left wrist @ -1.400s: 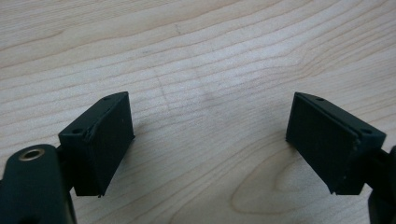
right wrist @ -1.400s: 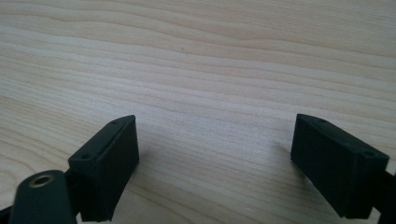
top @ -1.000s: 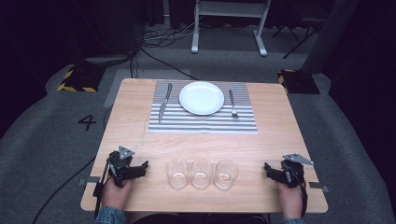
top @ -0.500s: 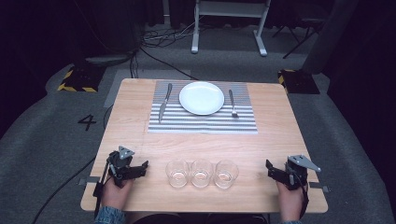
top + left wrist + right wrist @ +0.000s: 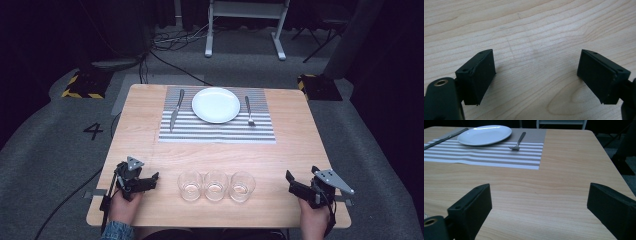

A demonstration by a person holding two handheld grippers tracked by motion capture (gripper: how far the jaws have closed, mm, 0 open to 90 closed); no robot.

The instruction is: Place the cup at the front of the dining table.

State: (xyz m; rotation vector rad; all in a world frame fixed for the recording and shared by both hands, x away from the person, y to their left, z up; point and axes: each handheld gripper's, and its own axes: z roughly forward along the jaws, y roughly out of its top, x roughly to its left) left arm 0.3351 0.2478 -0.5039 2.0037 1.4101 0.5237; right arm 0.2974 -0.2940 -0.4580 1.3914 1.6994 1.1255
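Observation:
Three clear empty glasses stand in a row near the table's front edge: one on the left point(image 5: 190, 185), one in the middle point(image 5: 215, 185), one on the right point(image 5: 242, 186). My left gripper point(image 5: 150, 181) rests on the wood left of them, apart from them, and points toward them. Its jaws are open over bare wood in the left gripper view point(image 5: 536, 75). My right gripper point(image 5: 292, 186) sits right of the glasses and is open and empty point(image 5: 539, 207). A white plate point(image 5: 216, 105) point(image 5: 484, 135) lies on a striped placemat point(image 5: 216, 131) point(image 5: 486, 157).
On the placemat, a knife point(image 5: 175, 110) point(image 5: 446, 137) lies left of the plate and a fork point(image 5: 248, 111) point(image 5: 518, 142) right of it. Bare wooden table point(image 5: 295, 145) stretches between the placemat and the glasses. Dark floor, cables and a stand's legs lie beyond the far edge.
My right gripper has drifted slightly to the right near the front edge. The left gripper and the glasses have stayed put.

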